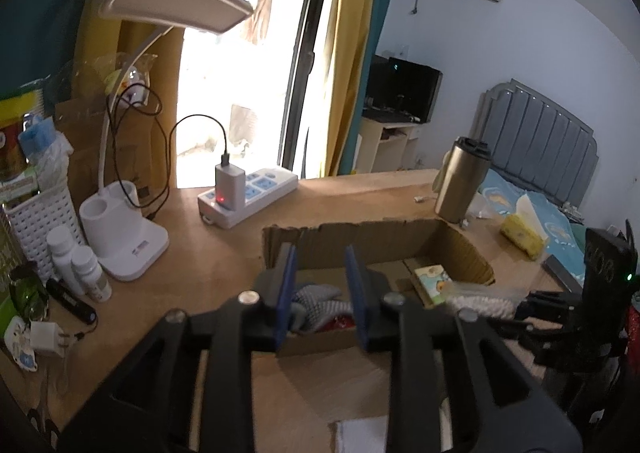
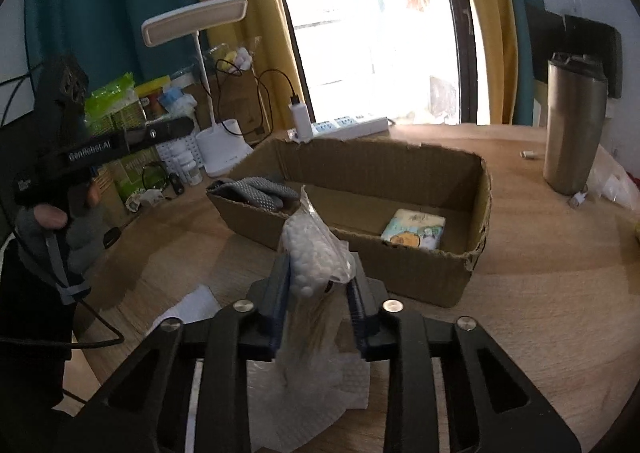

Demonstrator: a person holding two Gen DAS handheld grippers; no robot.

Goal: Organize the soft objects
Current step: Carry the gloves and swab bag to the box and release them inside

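An open cardboard box (image 2: pixel 400 169) stands on the wooden table; it also shows in the left wrist view (image 1: pixel 360 241). Inside lie a grey dotted glove (image 2: pixel 260 191) at its left end, also in the left wrist view (image 1: pixel 320 303), and a small printed tissue pack (image 2: pixel 414 229), also in the left wrist view (image 1: pixel 432 283). My right gripper (image 2: pixel 318 293) is shut on a clear bag of cotton swabs (image 2: pixel 312 253), held just in front of the box's near wall. The bag shows in the left wrist view (image 1: pixel 480 299). My left gripper (image 1: pixel 320 293) is open and empty above the box's left end.
A white desk lamp (image 1: pixel 132 245), a power strip with a charger (image 1: pixel 248 193), small bottles (image 1: pixel 84 269) and a woven basket (image 1: pixel 36 221) stand at the left. A steel tumbler (image 2: pixel 572 125) stands at the right. White paper towel (image 2: pixel 304 385) lies under my right gripper.
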